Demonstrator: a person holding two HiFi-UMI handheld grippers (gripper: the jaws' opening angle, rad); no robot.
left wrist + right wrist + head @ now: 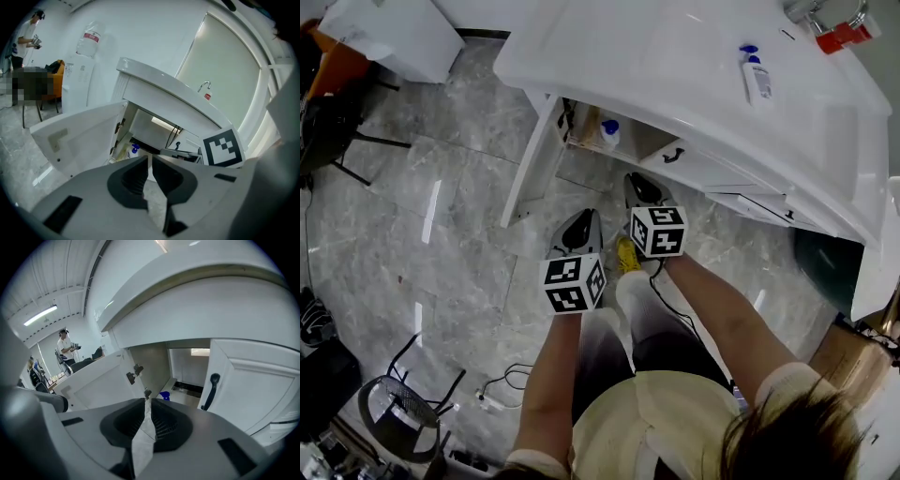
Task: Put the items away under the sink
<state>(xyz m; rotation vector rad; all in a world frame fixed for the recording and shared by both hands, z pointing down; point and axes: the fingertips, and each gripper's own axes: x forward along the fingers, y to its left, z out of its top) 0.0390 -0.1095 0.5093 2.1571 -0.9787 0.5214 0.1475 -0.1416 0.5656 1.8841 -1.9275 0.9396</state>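
Between the tips of the left claw (150,158) nothing shows — clenched, empty; the right claw (144,401) is pinched together likewise; ahead of both, the open cabinet (152,363) holds a blue-capped bottle (609,134); above, beyond the right claw, a second bottle (757,77) waits on the counter (656,56) — fetching it looks next: rise, open the jaws.

Lab rm: sink unit (675,66), office chairs (328,127)

top (675,422): cream, short slv | trousers (670,352): dk | shoe (627,255): yellow | L gripper (581,219) + R gripper (642,184): grey, b/w marker cubes (573,283)
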